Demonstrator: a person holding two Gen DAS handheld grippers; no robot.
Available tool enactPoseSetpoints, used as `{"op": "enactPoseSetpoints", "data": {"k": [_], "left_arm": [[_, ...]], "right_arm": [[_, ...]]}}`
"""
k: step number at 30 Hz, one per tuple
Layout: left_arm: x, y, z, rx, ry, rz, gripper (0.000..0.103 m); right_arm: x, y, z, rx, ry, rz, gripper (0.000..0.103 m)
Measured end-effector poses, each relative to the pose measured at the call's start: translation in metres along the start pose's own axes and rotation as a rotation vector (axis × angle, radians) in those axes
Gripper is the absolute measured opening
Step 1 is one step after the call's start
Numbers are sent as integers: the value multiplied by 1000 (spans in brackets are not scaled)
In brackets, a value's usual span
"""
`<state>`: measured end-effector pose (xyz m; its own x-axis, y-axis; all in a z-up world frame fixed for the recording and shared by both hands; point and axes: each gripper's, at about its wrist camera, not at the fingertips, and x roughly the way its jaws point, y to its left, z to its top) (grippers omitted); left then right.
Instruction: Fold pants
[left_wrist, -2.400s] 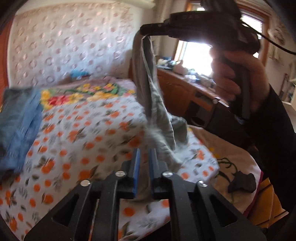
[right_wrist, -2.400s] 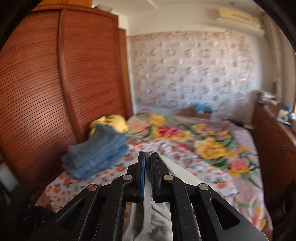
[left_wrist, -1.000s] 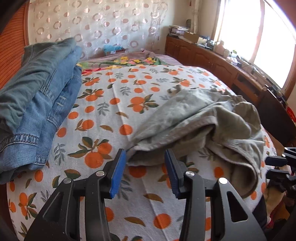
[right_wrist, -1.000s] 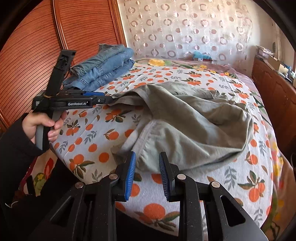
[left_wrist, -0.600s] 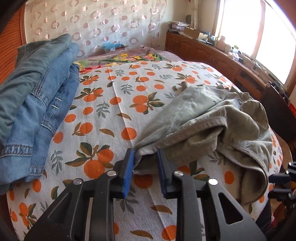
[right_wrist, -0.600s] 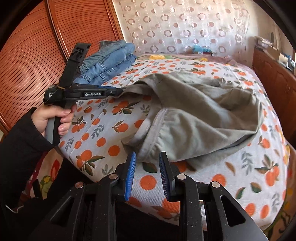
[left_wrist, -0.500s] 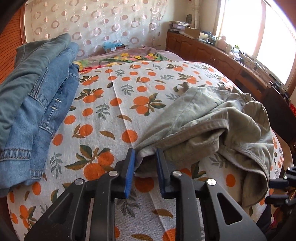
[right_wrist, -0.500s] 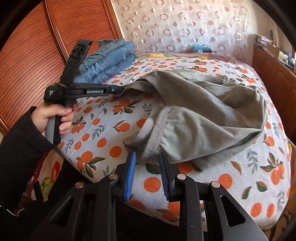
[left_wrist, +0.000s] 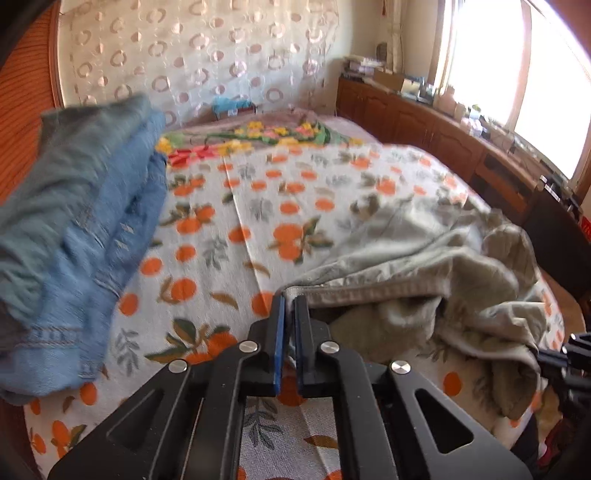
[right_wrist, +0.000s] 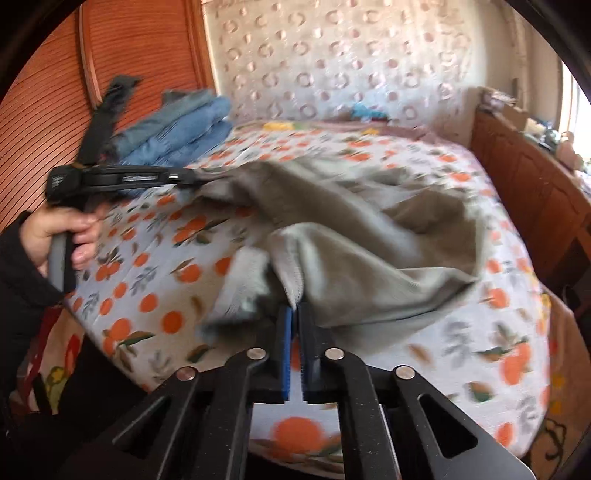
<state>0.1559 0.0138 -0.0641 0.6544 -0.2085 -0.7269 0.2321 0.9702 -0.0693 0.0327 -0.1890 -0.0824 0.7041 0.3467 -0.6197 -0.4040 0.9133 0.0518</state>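
On the orange-print bedspread (left_wrist: 229, 236) the grey-green pants (left_wrist: 424, 266) lie crumpled, their waistband edge running roughly across the near side; the legs' direction cannot be told. The left gripper (left_wrist: 289, 301) pinches one waistband corner, the right gripper (right_wrist: 294, 308) another, both clamped on cloth.

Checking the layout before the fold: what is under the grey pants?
The grey pants lie crumpled on the orange-print bedsheet, which shows all around them. Whatever sits beneath their bunched folds is covered.
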Motion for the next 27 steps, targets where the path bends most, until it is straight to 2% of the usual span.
{"op": "enactPoseSetpoints", "data": {"k": [7, 11, 15, 21, 24, 27], "left_arm": [[-27, -4, 18, 22, -67, -1, 5], [-39, -3, 37, 18, -104, 1, 5], [-53, -7, 71, 47, -152, 21, 5], [-79, -15, 142, 100, -243, 67, 4], [-99, -17, 171, 115, -293, 92, 4], [-133, -16, 198, 109, -371, 114, 4]], "right_arm": [[-41, -37, 21, 9, -107, -96, 2], [-52, -47, 47, -47, -152, -156, 2], [-45, -64, 92, -78, -175, -199, 2], [-44, -83, 176, -116, -244, -248, 2], [-54, -89, 220, -121, -303, -282, 2], [-68, -89, 249, -103, -373, -292, 2]]}}
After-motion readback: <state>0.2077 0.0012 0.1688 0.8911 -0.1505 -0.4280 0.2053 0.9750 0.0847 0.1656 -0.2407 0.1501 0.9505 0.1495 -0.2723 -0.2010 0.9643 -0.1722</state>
